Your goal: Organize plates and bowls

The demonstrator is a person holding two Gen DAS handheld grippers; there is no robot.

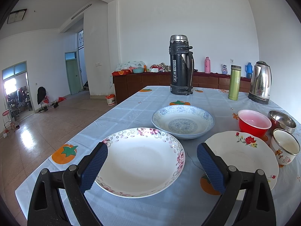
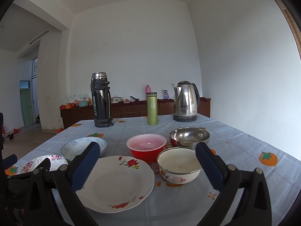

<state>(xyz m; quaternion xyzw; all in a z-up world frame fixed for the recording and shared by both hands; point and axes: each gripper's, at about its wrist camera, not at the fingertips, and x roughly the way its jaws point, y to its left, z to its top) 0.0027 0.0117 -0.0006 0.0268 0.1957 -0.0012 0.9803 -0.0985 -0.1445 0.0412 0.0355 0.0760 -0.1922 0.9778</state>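
Observation:
My left gripper (image 1: 152,162) is open and empty above the near edge of a pink-flowered plate (image 1: 139,162). Behind it lies a blue-patterned plate (image 1: 182,121). To the right is a white plate with red flowers (image 1: 242,154). My right gripper (image 2: 147,166) is open and empty, hovering over that red-flowered plate (image 2: 116,182) and a white enamel bowl (image 2: 178,164). A red bowl (image 2: 146,146) and a steel bowl (image 2: 189,136) stand behind. The pink-flowered plate (image 2: 49,162) and blue plate (image 2: 79,147) show at left.
A black thermos (image 1: 180,66), a green flask (image 1: 234,82) and a steel kettle (image 1: 260,82) stand at the table's far side. The tablecloth (image 1: 120,113) drops off at the left edge. A wooden sideboard (image 1: 143,81) runs along the back wall.

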